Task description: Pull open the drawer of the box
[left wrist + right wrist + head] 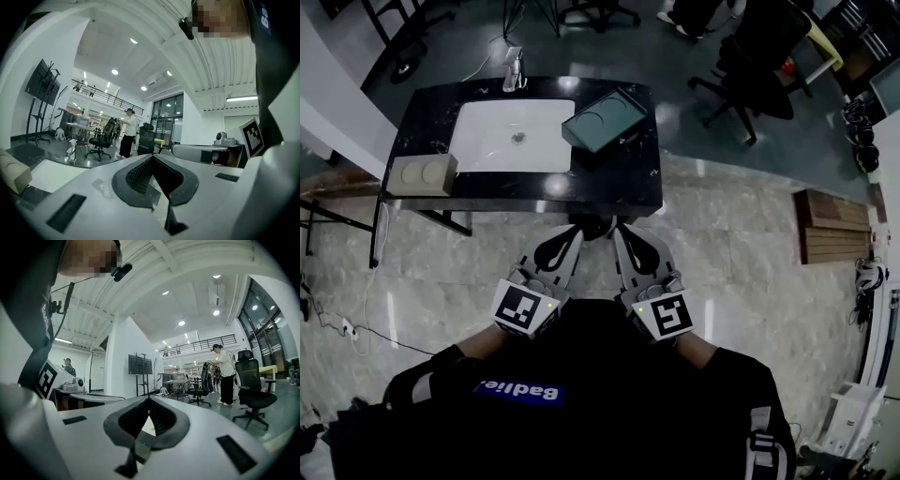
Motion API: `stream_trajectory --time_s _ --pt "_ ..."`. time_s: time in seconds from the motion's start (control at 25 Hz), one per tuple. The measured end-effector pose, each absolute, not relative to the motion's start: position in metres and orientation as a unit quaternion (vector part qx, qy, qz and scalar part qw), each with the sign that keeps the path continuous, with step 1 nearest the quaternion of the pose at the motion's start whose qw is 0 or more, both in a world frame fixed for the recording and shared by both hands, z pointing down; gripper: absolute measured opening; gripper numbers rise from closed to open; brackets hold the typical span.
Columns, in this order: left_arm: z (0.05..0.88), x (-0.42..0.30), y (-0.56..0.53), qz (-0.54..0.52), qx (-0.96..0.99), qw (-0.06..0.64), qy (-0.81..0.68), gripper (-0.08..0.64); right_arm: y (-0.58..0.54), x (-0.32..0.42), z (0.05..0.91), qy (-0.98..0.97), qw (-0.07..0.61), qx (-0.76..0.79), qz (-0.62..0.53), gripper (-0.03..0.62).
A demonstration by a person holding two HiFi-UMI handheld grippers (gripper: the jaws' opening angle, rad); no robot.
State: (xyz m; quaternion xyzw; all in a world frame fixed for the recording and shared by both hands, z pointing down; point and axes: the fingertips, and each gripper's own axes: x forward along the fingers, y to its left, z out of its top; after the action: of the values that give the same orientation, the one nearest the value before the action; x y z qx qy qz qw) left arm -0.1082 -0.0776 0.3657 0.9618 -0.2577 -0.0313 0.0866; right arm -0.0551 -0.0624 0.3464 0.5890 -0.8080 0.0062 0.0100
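Observation:
On the black table (609,187) a beige box (422,174) with two round marks on top stands at the left end, and its corner shows at the edge of the left gripper view as the beige box (13,174). A dark green flat box (605,119) lies at the far right. I cannot tell which one has the drawer. My left gripper (573,234) and right gripper (621,234) hang side by side in front of my chest, short of the table's near edge. Both are shut with nothing between the jaws, as the left gripper (152,161) and right gripper (149,404) show in their own views.
A white sink basin (514,137) with a tap (513,70) fills the table's middle. Black office chairs (759,70) stand beyond the table on the right. A person (227,373) stands by desks in the background. Cables (337,328) lie on the floor at left.

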Motion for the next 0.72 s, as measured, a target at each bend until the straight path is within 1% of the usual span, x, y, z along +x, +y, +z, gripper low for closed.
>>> stream_trajectory --time_s 0.32,0.6,0.72 --pt "0.371 -0.114 -0.128 -0.029 0.962 0.103 -0.252 -0.010 -0.110 -0.052 0.358 -0.792 0.034 0.609 0.022 -0.002" --pt "0.377 -0.101 -0.158 -0.013 0.954 0.107 -0.279 -0.009 -0.146 -0.025 0.384 -0.796 0.045 0.602 0.049 0.000" --pt "0.373 -0.093 -0.175 -0.010 0.947 0.097 -0.305 -0.010 -0.166 -0.011 0.401 -0.804 0.067 0.585 0.079 0.000"
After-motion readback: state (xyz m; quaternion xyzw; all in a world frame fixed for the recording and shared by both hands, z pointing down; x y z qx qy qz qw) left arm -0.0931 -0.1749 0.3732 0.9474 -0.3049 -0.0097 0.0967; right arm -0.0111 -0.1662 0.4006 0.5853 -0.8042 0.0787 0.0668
